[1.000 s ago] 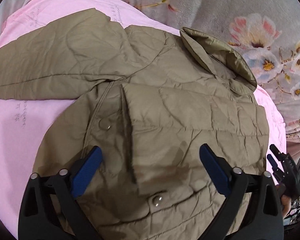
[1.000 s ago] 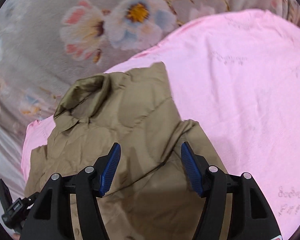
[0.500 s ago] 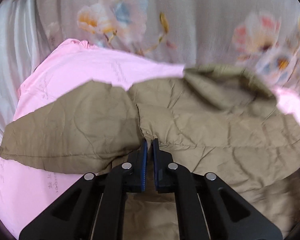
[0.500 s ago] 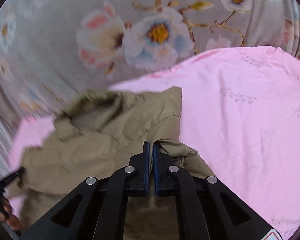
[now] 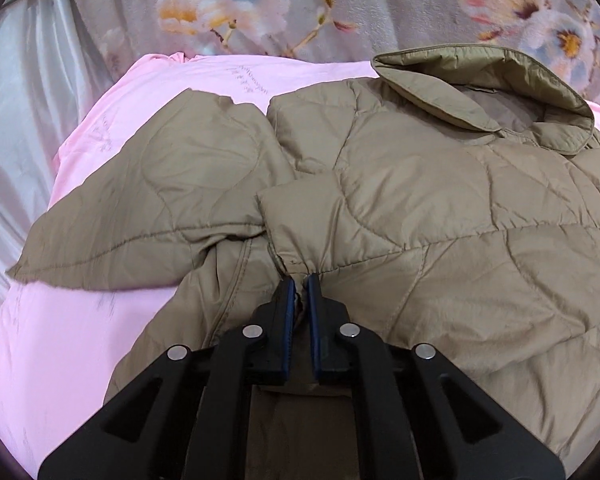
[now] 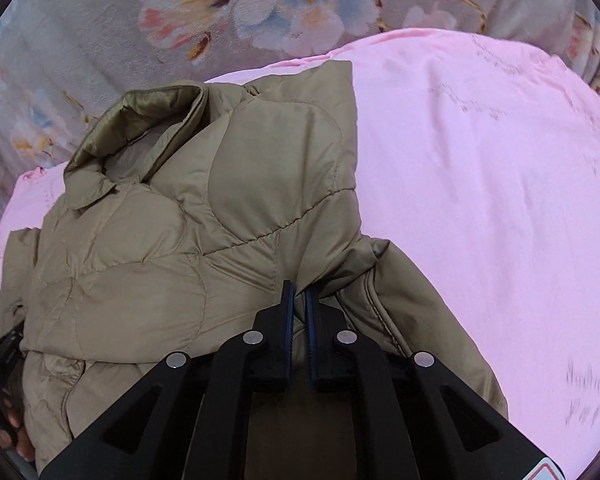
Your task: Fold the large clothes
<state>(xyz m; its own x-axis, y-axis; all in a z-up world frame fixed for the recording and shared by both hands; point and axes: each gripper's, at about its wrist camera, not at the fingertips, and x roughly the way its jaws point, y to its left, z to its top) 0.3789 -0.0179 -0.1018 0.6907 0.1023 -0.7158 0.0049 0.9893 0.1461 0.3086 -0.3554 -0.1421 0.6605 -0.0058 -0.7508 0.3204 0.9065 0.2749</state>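
A quilted olive-tan jacket lies on a pink sheet, collar at the far side. Its one sleeve stretches out to the left. My left gripper is shut on a puckered fold of the jacket's fabric, pinched between the blue pads. In the right wrist view the jacket fills the left half, with a folded panel lying over it. My right gripper is shut on the jacket's edge beneath that panel. The left gripper and a hand show at the left edge.
The pink sheet spreads wide to the right of the jacket. A grey floral blanket lies beyond the far edge of the sheet. Pale satin cloth hangs at the left.
Both grippers went from open above the jacket to shut on its fabric. The pinched folds have been drawn up and over the body, and both cameras now sit lower and closer.
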